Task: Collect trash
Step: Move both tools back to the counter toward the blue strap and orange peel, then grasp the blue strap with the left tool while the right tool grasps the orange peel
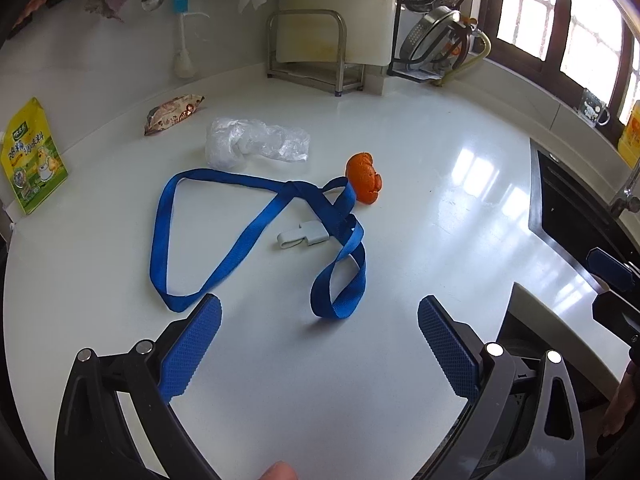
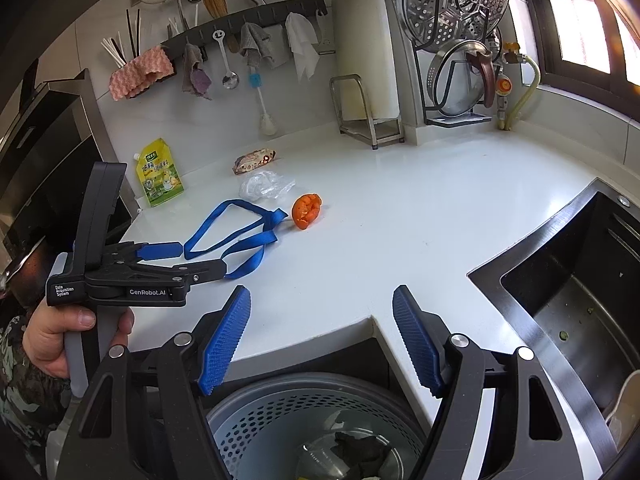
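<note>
Lying on the white worktop (image 1: 400, 128), the trash is spread in a loose band that runs from the far left toward the middle. Farthest left is a brown snack wrapper (image 1: 173, 114), its long axis angled from near-left to far-right. Just beside it on the right sits a crumpled clear plastic bag (image 1: 256, 142), lying roughly left to right. To the right of the bag and a little nearer rests an orange peel (image 1: 364, 176), curled and standing on its edge. A blue strap (image 1: 256, 236) sprawls in loops nearer than these; one end touches or passes just beside the peel, and a small white clip (image 1: 302, 235) lies against its crossing.

A yellow-green seasoning pouch (image 1: 32, 156) stands at the far left edge. Below the worktop's near edge, a grey perforated bin (image 2: 280, 412) holds a clear plastic cup and dark scraps. On the right is a dark steel sink (image 2: 568, 300) with a few green specks on its bottom.

The left gripper (image 1: 320, 336) hovers over the near part of the strap, jaws wide apart and holding nothing. The right gripper (image 2: 322, 328) hangs above the bin, jaws likewise spread and bare.
</note>
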Demonstrator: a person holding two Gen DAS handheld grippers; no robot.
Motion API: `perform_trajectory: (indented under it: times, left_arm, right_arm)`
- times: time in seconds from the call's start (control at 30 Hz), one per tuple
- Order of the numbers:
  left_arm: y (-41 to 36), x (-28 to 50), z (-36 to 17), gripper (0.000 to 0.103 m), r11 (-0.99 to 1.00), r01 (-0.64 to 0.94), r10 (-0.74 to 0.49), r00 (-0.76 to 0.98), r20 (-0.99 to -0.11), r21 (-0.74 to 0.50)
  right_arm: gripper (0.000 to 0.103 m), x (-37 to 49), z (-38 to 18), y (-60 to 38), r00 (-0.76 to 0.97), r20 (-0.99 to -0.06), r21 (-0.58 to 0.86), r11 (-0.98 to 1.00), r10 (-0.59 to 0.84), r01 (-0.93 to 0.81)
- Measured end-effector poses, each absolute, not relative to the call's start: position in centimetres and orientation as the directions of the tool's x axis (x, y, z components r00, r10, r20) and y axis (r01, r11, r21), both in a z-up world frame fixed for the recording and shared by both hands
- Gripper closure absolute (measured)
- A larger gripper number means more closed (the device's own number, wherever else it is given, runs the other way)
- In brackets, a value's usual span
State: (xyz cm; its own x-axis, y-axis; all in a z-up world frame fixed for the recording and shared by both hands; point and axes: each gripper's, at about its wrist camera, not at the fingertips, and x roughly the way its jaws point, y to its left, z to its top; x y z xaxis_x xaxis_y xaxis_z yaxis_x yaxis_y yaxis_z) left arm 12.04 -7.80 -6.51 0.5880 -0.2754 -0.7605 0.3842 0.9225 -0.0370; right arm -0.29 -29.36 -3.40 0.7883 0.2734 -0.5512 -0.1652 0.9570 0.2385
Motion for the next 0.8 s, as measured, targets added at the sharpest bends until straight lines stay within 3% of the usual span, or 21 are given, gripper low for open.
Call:
perform_trajectory:
  times: [0.47,0.8]
  left_arm:
    - [-9.0,17.4,-9.1,0.006,0.938,0.345,-0.169,0.571,-0.803,0.048]
    - [-6.4,20.1,-9.1,0.005,0.963,0.259,-0.101,0.599,-0.795,0.073]
  right_arm:
    - [0.033,4.5,-2.6,-28.8,0.800,-0.509,0.273,0.941,0.318,-0.200]
    - [0.033,5.8,-3.8,-28.7,0.776,-0.538,0.281,0.938,0.331,-0.205]
